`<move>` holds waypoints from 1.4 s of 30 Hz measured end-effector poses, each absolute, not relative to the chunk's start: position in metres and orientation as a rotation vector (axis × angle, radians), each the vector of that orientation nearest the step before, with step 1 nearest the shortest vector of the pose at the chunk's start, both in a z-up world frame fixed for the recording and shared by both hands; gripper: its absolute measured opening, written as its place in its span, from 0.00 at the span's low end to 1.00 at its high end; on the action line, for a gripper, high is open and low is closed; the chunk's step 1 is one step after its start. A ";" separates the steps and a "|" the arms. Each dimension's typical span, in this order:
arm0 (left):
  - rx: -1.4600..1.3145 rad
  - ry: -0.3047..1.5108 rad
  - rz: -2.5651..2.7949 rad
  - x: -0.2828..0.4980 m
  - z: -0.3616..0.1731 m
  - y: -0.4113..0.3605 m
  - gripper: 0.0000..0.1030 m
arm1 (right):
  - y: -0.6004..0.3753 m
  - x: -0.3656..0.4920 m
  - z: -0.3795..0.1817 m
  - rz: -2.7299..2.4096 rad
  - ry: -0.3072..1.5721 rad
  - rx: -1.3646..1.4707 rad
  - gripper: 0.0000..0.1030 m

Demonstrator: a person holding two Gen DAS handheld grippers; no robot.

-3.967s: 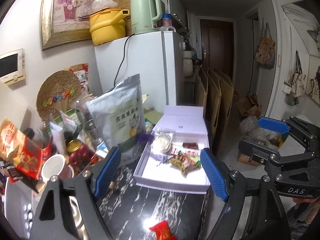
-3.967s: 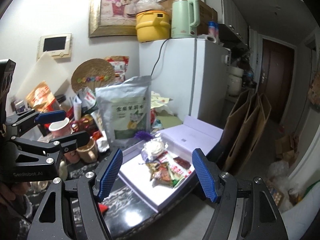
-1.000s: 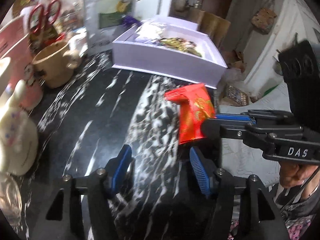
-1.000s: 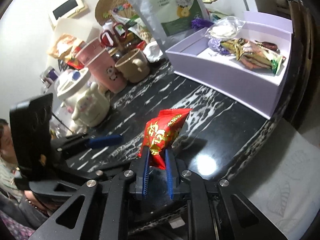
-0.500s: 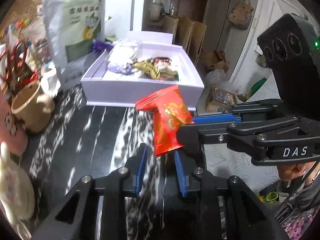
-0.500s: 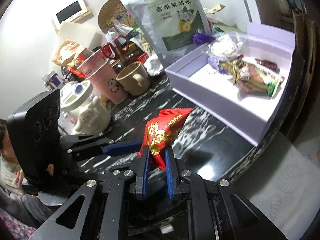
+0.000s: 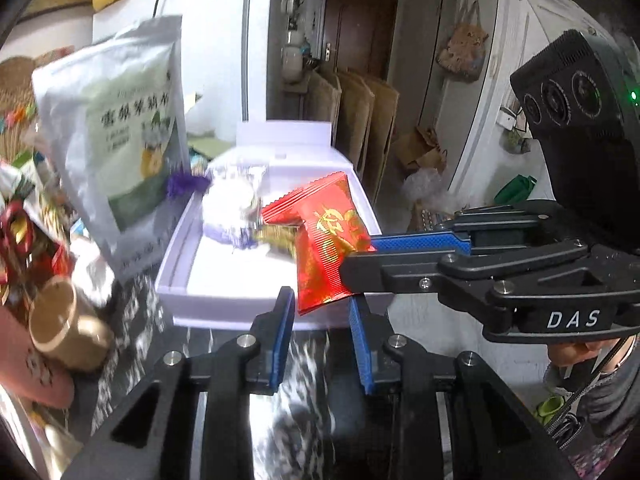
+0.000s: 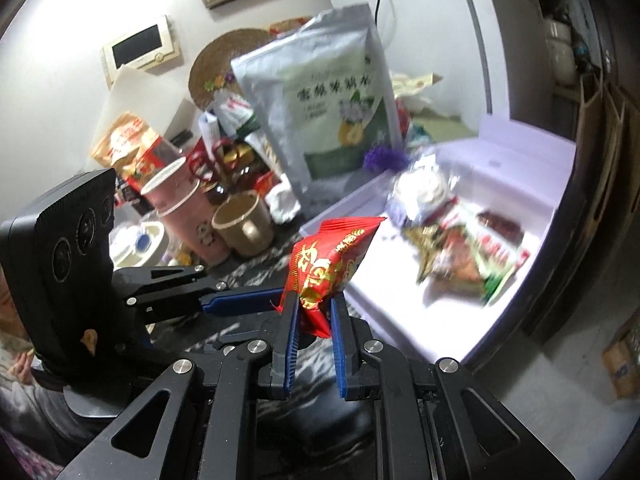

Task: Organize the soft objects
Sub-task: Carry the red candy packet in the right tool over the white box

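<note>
The red snack packet (image 8: 326, 268) is off the worktop (image 8: 256, 268), pinched at its lower end by the right hand-held gripper (image 8: 314, 320), whose blue pads are clenched on the foil. The packet's long axis rises from those pads and leans forward and a little right, so its crimped top edge points toward the white box (image 8: 532, 216).

The left hand-held gripper (image 7: 320, 312) has its jaws drawn nearly together. In its own view the packet's (image 7: 326, 248) bottom corner hangs just above and between its pads, but I cannot tell whether they touch it. In the right wrist view, the left hand-held gripper's fingers come in from the left and stop just beside the packet, empty. I judge the left one closed on nothing.

The box sits at the far right corner of the worktop, by its right edge, its lid standing open at the back. It lies straight ahead of the right hand-held gripper, past the packet's tip. Other wrapped snacks (image 8: 460, 256) and a white clear-wrapped bun (image 8: 422, 192) already lie in it, toward the back and middle. The near part of its floor is bare.

So the right hand is the one carrying, and the nearer to the box. The likely next move is forward over the near wall, then release onto that bare patch.
</note>
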State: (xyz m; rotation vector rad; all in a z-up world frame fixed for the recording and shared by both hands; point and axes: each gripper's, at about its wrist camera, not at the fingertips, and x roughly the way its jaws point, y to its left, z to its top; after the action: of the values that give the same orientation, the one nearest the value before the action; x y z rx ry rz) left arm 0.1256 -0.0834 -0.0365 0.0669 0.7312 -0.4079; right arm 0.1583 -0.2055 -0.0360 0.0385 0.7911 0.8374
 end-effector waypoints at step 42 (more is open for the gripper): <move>0.142 0.771 -0.375 0.281 -0.034 -0.111 0.27 | -0.231 0.319 -0.037 0.756 0.814 0.059 0.15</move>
State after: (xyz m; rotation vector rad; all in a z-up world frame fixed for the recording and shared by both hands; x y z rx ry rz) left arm 0.2806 -0.1115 -0.0341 0.1418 0.7713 -0.3752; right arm 0.3191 -0.2311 -0.0367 0.0586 0.8142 0.7562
